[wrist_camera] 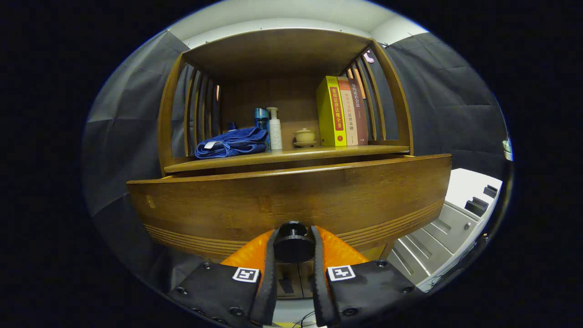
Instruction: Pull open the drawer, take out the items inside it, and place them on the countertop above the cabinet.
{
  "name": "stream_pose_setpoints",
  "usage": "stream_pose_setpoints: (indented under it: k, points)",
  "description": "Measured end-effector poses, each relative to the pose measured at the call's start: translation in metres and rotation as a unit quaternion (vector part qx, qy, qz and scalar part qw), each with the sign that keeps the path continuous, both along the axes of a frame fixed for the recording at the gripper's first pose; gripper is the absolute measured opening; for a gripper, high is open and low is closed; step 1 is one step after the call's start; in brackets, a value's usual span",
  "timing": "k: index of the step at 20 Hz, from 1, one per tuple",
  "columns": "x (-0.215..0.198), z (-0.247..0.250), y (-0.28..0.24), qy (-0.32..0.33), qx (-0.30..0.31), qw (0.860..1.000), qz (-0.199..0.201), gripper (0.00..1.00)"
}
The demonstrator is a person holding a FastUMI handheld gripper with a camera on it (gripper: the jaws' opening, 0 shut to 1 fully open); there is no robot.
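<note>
The claw (pixel 294 248) clamps both fingers on the drawer (pixel 291 200) knob (pixel 294 246), giving purchase to pull it out.

The drawer (pixel 291 200) front hides its own inside — nothing stored there can be told. The gripper (pixel 294 248) fingers cover the sides of the dark knob (pixel 293 243). A blue bottle (pixel 261 119) stands half behind the folded towel (pixel 232 142) on the countertop (pixel 287 156)
</note>
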State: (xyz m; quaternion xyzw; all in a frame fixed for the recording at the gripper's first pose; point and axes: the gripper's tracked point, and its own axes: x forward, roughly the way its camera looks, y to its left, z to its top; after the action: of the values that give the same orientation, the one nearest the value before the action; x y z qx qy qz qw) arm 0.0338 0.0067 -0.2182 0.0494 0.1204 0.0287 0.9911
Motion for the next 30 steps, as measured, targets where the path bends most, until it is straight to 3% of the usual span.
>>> stream_pose_setpoints:
  k: [16,24,28,30]
  points:
    - [-0.054,-0.007,-0.007,0.020,-0.007,1.000,0.005,0.41]
    - [-0.055,-0.012,-0.004,0.011,-0.022,1.000,0.019,0.53]
    - [-0.057,-0.017,0.005,0.017,-0.021,0.999,0.033,1.00]
    - [-0.060,-0.001,0.004,-0.001,-0.016,0.999,0.034,0.99]
